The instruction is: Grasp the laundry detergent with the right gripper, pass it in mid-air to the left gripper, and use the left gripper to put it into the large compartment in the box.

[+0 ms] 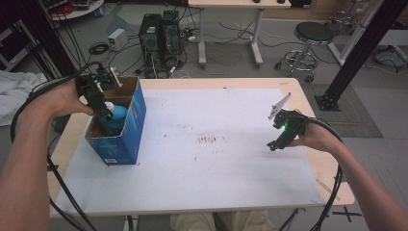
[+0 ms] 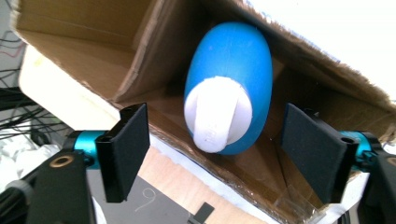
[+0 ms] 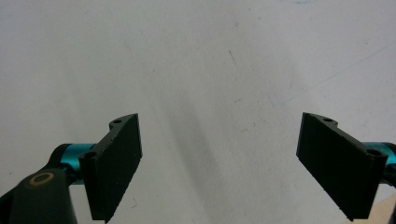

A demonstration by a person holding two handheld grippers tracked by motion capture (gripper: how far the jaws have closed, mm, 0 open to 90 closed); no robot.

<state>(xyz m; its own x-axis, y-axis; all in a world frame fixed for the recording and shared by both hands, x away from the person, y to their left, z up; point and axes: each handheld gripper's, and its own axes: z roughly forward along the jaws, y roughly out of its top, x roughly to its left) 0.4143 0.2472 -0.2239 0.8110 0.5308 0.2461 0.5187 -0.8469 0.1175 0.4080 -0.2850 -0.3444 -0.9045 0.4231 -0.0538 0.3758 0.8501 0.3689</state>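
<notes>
Bottle (image 2: 228, 88) upright in blue box (image 1: 135, 126), between left gripper's (image 2: 217, 154) wide fingers (image 2: 127, 151), untouched, right gripper (image 3: 219, 163) open

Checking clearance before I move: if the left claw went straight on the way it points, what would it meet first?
Probably the blue bottle's white cap, centred between its open jaws inside the box; depth is unclear.

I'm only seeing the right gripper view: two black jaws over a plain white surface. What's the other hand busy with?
Observer: The left gripper is at the open top of a blue cardboard box at the table's left side.
Operator: Anything inside that box?
Observer: A blue bottle with a white cap stands in it.
Operator: Is it squeezing the bottle?
Observer: No. In the left gripper view its jaws stand apart on either side of the cap, touching nothing.
</notes>
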